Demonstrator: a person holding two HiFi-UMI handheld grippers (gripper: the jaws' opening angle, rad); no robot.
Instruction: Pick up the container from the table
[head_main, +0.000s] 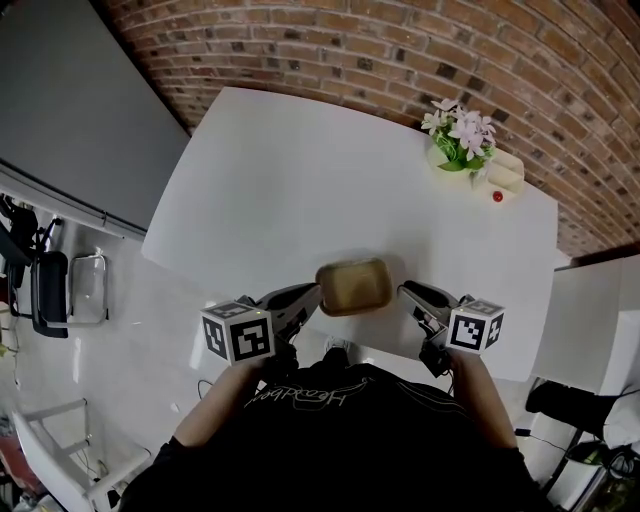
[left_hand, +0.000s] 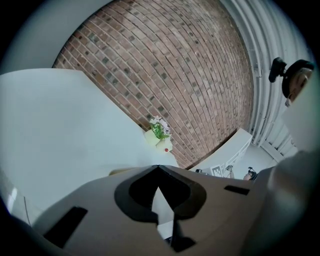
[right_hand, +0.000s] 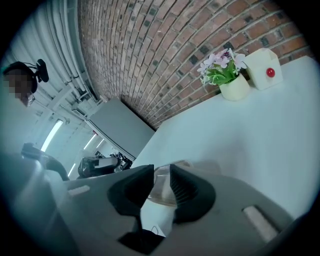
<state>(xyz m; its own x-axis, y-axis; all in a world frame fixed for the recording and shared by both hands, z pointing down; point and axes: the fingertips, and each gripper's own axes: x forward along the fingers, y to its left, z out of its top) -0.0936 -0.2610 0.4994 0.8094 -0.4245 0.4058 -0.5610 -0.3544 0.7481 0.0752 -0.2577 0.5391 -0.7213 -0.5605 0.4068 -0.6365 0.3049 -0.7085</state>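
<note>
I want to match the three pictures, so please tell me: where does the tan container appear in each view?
Head view: the container sits just below the picture's centre.
Left gripper view: only a thin tan edge shows, just above the jaws, left of centre.
Right gripper view: its rim shows in the gap between the jaws.
Shared landmark: the flower pot.

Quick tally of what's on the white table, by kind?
Tan container: 1
Potted flowers: 1
White box with red dot: 1
Total: 3
</note>
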